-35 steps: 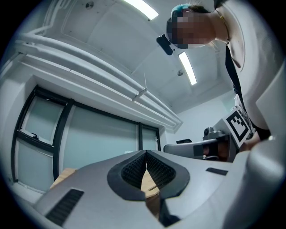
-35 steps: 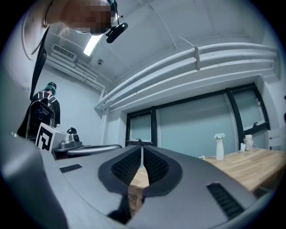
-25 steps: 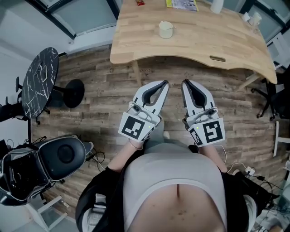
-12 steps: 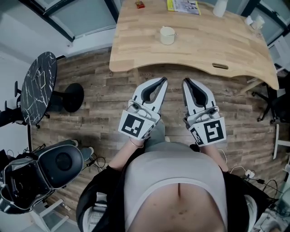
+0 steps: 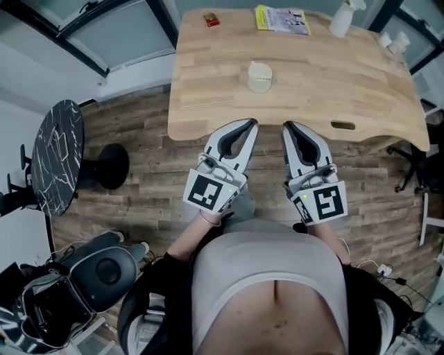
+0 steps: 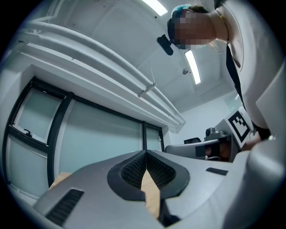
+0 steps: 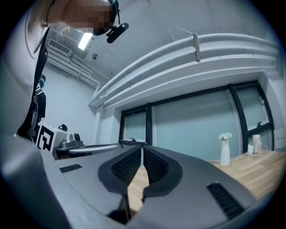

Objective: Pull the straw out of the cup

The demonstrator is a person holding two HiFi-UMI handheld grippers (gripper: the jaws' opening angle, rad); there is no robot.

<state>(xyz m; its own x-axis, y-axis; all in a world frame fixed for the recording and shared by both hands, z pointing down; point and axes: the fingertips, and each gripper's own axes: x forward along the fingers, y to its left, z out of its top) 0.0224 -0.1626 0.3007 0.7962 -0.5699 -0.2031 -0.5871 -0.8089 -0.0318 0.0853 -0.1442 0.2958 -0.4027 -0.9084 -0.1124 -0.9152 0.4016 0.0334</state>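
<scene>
A pale cup (image 5: 259,76) stands on the wooden table (image 5: 208,90), toward its middle; I cannot make out the straw at this distance. Both grippers are held close to the person's body, above the plank floor and just short of the table's near edge. The left gripper (image 5: 250,125) is shut with nothing between its jaws, and its own view shows the tips (image 6: 145,153) meeting. The right gripper (image 5: 287,127) is likewise shut and empty, its jaws closed (image 7: 141,149) in its own view. The cup is well ahead of both.
At the table's far edge lie a yellow booklet (image 5: 281,19), a small red item (image 5: 211,19) and a white bottle (image 5: 341,21). A round black marbled side table (image 5: 59,163) stands left, and a black chair (image 5: 104,270) at lower left. A white vase (image 7: 225,151) is at the right.
The table and cup have come nearer and lower in the head view as the person steps forward. Both grippers stay shut and side by side.
</scene>
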